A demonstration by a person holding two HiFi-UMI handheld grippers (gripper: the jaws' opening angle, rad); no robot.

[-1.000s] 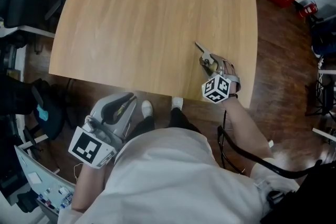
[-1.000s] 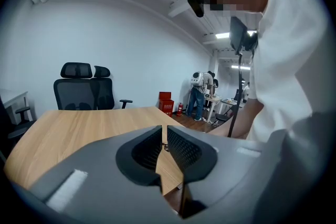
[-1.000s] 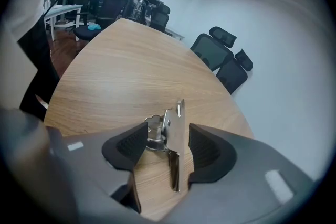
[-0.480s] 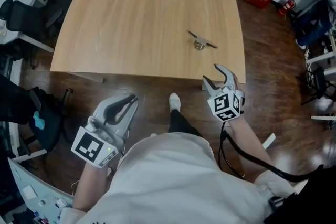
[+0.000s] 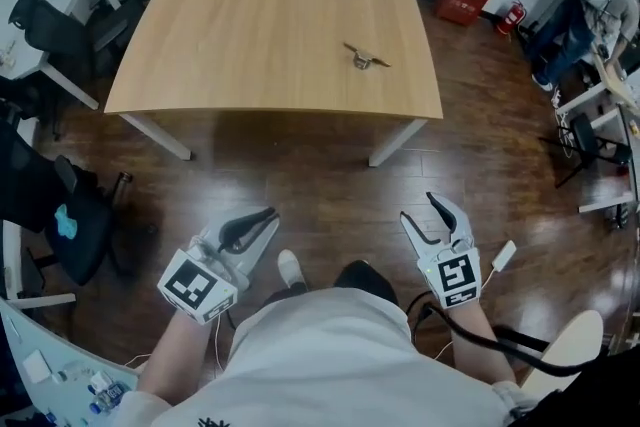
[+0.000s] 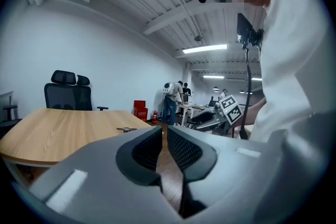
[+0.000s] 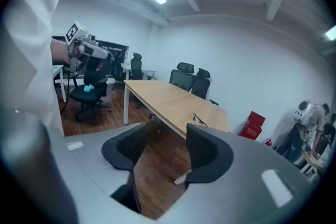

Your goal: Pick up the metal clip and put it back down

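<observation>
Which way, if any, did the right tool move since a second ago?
Yes. The right tool has withdrawn from the metal clip, off the table's near edge.

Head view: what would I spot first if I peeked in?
The big wooden table stands out, with a small metal clip lying near its right edge. Closer in, the left gripper and the right gripper, its jaws apart, hang empty over the dark floor, away from the table.
</observation>
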